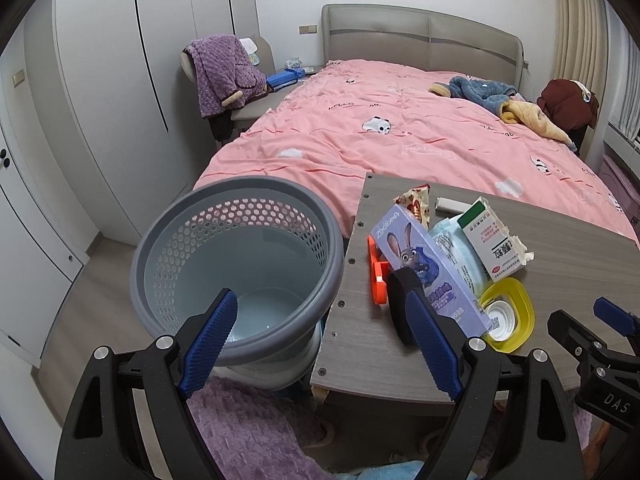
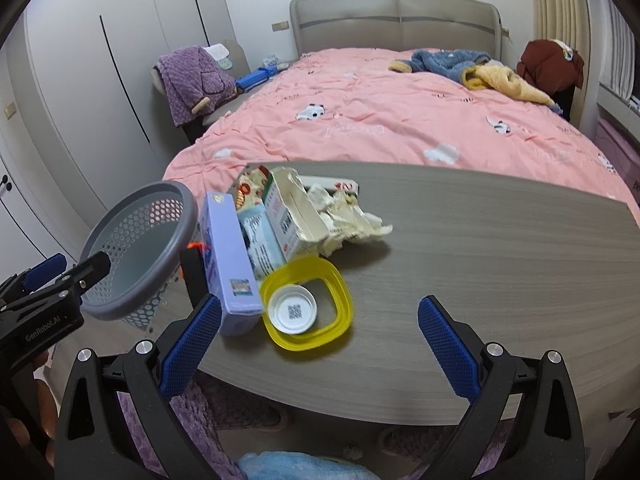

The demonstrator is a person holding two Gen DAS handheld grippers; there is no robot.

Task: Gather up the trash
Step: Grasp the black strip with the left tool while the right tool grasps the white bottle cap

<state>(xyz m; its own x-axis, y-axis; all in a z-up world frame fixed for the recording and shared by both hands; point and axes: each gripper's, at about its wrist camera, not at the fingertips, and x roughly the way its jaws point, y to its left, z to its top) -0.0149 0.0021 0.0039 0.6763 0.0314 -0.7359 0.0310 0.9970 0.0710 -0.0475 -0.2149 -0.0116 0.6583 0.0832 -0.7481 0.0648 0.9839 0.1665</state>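
We see grey perforated basket (image 1: 240, 264) by left fingers (image 1: 208, 344) | lilac rabbit-print box (image 1: 424, 268) | yellow ring (image 2: 308, 304) between right fingers (image 2: 192, 344) | grey woodgrain tabletop (image 2: 500, 264) | pink panda-print bedspread (image 2: 380, 120)

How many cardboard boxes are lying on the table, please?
2. The purple box with the rabbit picture lies at the table's left edge, nearest the basket. The torn white box lies right of it, behind the yellow lid. Others may be hidden.

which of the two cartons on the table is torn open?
The white carton with the green band, behind the yellow ring: its end is ripped ragged. The purple rabbit box beside it is intact.
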